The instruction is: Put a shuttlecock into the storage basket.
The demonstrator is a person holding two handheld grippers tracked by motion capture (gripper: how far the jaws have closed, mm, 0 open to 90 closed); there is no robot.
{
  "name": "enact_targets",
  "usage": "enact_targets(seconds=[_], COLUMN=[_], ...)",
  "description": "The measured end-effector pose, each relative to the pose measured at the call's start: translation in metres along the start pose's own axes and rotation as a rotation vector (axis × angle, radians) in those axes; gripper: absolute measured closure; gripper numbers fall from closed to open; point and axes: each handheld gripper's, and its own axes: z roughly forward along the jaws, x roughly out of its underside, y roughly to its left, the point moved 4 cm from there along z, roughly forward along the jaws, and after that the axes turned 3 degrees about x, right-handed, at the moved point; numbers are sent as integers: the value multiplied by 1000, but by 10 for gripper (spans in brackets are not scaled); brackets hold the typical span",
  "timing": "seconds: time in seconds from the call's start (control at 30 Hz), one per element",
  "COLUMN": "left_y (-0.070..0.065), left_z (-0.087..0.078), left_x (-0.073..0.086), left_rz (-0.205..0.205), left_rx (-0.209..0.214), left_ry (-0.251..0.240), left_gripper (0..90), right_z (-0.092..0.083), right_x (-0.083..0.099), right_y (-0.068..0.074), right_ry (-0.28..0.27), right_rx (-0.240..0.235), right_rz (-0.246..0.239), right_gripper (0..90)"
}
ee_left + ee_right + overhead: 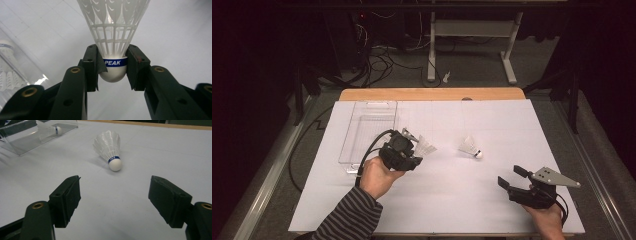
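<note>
My left gripper (416, 148) (113, 66) is shut on the cork of a white plastic shuttlecock (426, 146) (113, 30) with a blue band, its skirt pointing away from the jaws. It hangs just right of the clear box (368, 131). A second shuttlecock (470, 147) (109, 148) lies on its side on the white table cover, right of centre. My right gripper (511, 176) (113, 200) stands open near the front right, jaws pointed at that shuttlecock with nothing between them. A third shuttlecock (48, 130) (7, 65) lies inside the clear box.
The white sheet (447, 195) covers most of the wooden table (432, 93). The clear box stands at the left rear of the sheet. Cables (382, 65) and a desk frame (472, 40) are on the floor beyond the table.
</note>
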Motion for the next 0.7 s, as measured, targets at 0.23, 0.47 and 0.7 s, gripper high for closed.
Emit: enact_targets(seconds=[0.23,0.47,0.7], left_y=[11,25,38], left_z=[-8,-15,-17], left_x=[-11,-23,-32], left_rz=[-21,-47,-77], left_rx=[-25,-56,-81], left_ry=[-32,-58,-69], left_gripper=[651,651,651], right_z=[0,0,0], right_x=[0,0,0], right_y=[0,1,0], right_ry=[0,-1,0], right_rx=[-1,-1,0], right_rz=[0,1,0], right_gripper=[266,266,266])
